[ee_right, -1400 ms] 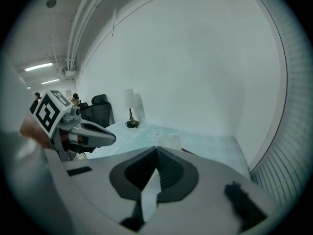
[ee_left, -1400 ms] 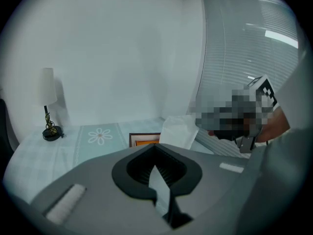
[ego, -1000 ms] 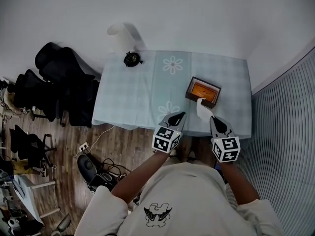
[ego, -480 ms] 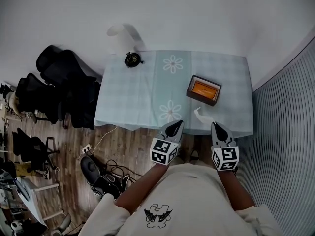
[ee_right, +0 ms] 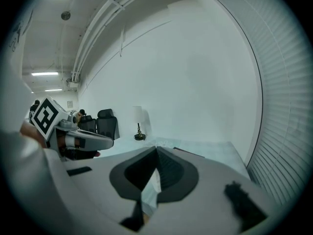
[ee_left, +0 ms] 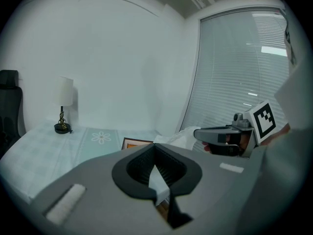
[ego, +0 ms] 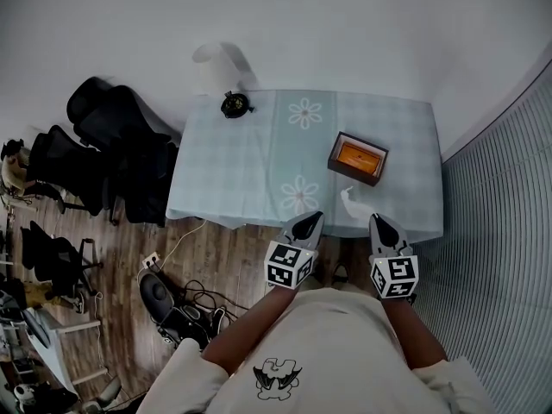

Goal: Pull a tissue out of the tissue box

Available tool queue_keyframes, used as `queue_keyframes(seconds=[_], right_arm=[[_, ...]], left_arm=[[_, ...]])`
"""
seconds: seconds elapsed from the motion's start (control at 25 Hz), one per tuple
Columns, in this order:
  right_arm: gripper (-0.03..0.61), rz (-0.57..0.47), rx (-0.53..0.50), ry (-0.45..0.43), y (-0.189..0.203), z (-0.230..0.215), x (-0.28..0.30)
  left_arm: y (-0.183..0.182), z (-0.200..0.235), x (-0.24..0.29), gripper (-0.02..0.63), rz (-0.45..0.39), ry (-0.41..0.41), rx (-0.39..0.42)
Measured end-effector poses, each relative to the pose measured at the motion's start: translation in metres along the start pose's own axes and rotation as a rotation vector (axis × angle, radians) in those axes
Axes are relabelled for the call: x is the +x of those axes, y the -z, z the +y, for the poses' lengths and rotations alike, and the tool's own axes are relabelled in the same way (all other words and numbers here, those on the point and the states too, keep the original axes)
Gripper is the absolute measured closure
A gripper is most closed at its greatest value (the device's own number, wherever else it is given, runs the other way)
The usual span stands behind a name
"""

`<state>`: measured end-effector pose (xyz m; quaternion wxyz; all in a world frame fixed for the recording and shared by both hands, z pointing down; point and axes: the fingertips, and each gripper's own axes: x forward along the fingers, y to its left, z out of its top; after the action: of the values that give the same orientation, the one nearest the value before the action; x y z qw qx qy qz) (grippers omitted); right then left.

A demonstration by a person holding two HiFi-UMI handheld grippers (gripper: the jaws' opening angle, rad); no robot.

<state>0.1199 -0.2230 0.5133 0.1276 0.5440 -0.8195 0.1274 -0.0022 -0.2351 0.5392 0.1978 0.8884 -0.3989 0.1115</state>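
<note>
The brown tissue box (ego: pixel 357 159) with its orange top stands on the right half of the pale checked tablecloth (ego: pixel 241 162). A white tissue (ego: pixel 348 202) lies crumpled on the cloth just in front of the box, near the table's front edge. My right gripper (ego: pixel 378 220) hovers off that edge, a little to the right of the tissue and apart from it, jaws shut and empty. My left gripper (ego: pixel 314 217) hangs beside it, jaws together with nothing held. In the left gripper view the tissue (ee_left: pixel 178 137) shows just past the right gripper (ee_left: pixel 197 133).
A small table lamp (ego: pixel 231 103) stands at the table's far left corner. Black office chairs (ego: pixel 112 153) crowd the floor left of the table. Slatted blinds (ego: pixel 504 231) run along the right side. Cables and a power strip (ego: pixel 151 261) lie on the wooden floor.
Both grippers have drawn back from the table's front edge toward the person. The tissue, earlier raised by the right gripper's tip, now lies low on the cloth.
</note>
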Motion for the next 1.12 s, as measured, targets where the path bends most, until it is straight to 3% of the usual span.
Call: queue_keyframes(seconds=[1.12], right_arm=[[0.568, 0.015, -0.007, -0.023, 0.006, 0.01, -0.01]], left_arm=[[0.005, -0.01, -0.01, 0.607, -0.003, -0.008, -0.026]])
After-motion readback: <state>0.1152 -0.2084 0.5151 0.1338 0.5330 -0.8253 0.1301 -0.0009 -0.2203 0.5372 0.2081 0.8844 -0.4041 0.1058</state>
